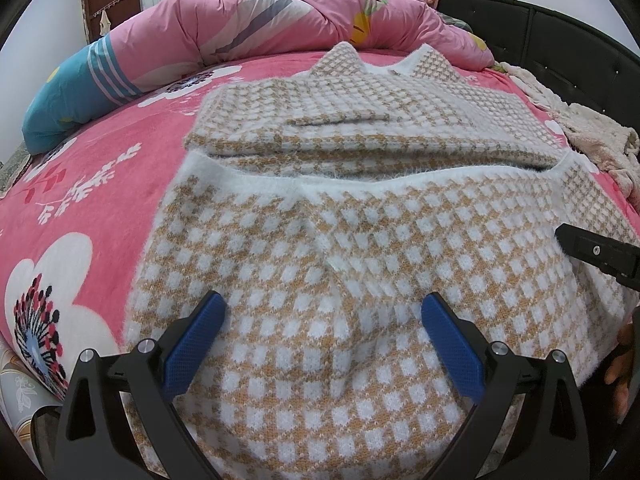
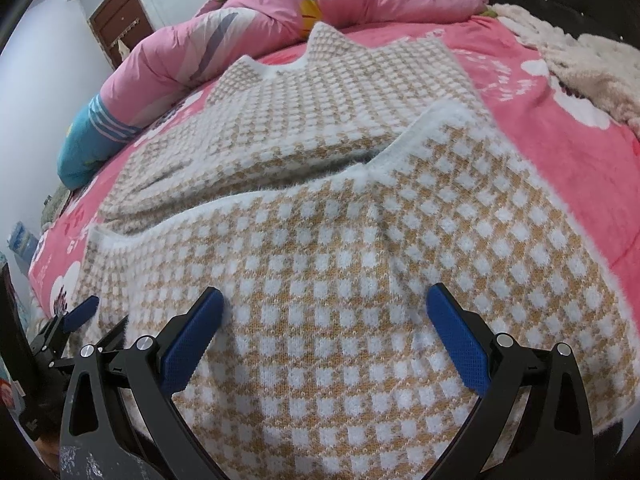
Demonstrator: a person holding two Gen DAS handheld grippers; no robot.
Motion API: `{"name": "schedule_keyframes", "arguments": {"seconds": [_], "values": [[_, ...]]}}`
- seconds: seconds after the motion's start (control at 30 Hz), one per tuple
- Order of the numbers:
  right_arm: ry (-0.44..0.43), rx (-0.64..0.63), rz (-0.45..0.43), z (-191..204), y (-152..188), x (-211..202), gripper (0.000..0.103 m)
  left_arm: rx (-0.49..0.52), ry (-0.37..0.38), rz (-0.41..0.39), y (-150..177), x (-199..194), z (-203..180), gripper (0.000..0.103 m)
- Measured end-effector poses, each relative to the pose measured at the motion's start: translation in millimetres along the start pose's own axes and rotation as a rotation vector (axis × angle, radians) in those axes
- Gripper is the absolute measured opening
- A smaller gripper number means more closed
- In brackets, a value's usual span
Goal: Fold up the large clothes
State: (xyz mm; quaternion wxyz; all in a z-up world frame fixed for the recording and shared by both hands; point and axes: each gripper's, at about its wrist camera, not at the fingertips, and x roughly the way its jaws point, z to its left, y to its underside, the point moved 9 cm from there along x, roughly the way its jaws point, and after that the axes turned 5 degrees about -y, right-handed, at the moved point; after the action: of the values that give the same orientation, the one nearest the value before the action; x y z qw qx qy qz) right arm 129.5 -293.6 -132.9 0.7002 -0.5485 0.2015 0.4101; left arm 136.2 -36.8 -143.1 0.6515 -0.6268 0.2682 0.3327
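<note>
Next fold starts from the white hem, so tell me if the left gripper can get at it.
Probably yes: the left gripper is open over the checked sweater, and nothing lies between it and the white hem ahead.

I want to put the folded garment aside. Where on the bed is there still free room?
Free: the pink bedsheet left of the checked sweater, up to the rolled quilt; also a strip of sheet right of the sweater, before the cream blanket. Crowded: the head of the bed under the quilt, and the middle under the sweater.
</note>
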Motion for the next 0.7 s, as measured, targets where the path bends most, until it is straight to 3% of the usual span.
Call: {"name": "schedule_keyframes", "arguments": {"seconds": [0.7], "values": [[0.020,0.004,-0.007,-0.9,1.9,-0.9,0.096,0.000,0.002,0.003,0.9,-0.7,0.2,0.097]]}}
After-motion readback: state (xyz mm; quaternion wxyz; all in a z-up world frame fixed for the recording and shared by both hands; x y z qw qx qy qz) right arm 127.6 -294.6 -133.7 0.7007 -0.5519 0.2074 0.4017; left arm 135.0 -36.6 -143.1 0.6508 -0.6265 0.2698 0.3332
